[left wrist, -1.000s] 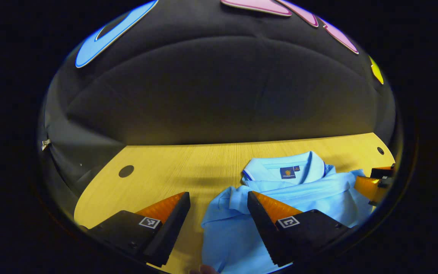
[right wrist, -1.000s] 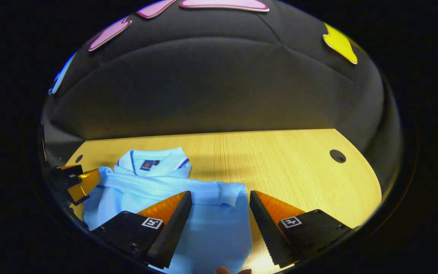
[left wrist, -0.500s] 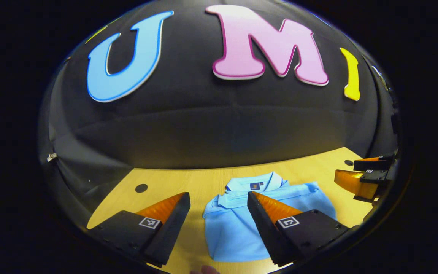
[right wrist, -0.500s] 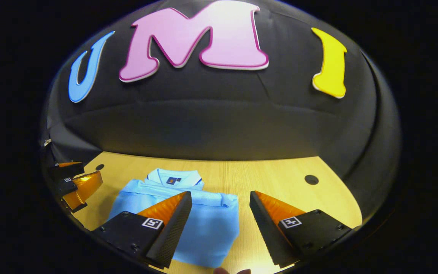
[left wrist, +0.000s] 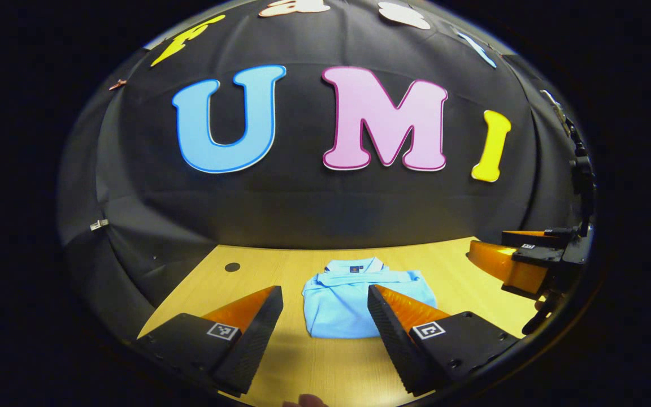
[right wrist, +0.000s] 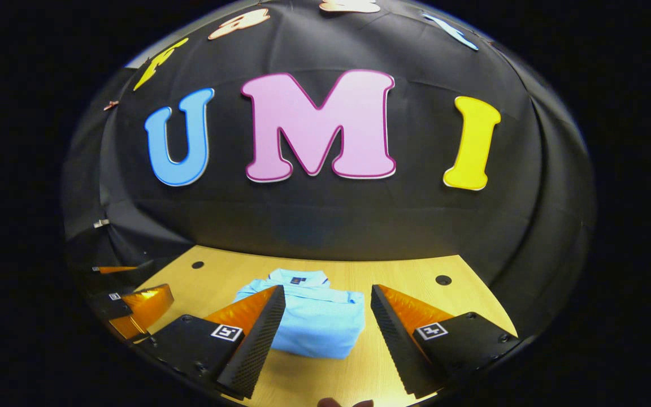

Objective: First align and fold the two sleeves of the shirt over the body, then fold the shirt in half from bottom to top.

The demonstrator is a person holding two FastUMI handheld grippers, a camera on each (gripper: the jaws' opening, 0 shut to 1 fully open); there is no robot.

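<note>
Wooden table [left wrist: 325,362] takes up less of both views than a second ago, with more of the booth wall above it: both grippers have pulled back and up from the shirt. Pale blue shirt [left wrist: 354,305] now lies folded into a compact rectangle on the table, collar at its far edge, well apart from either tool. Left gripper [left wrist: 325,322] hangs with its fingers spread wide, holding nothing; the shirt sits ahead, between them. Right gripper [right wrist: 328,328] is likewise spread wide and empty, the shirt [right wrist: 317,316] ahead of its gap.
</note>
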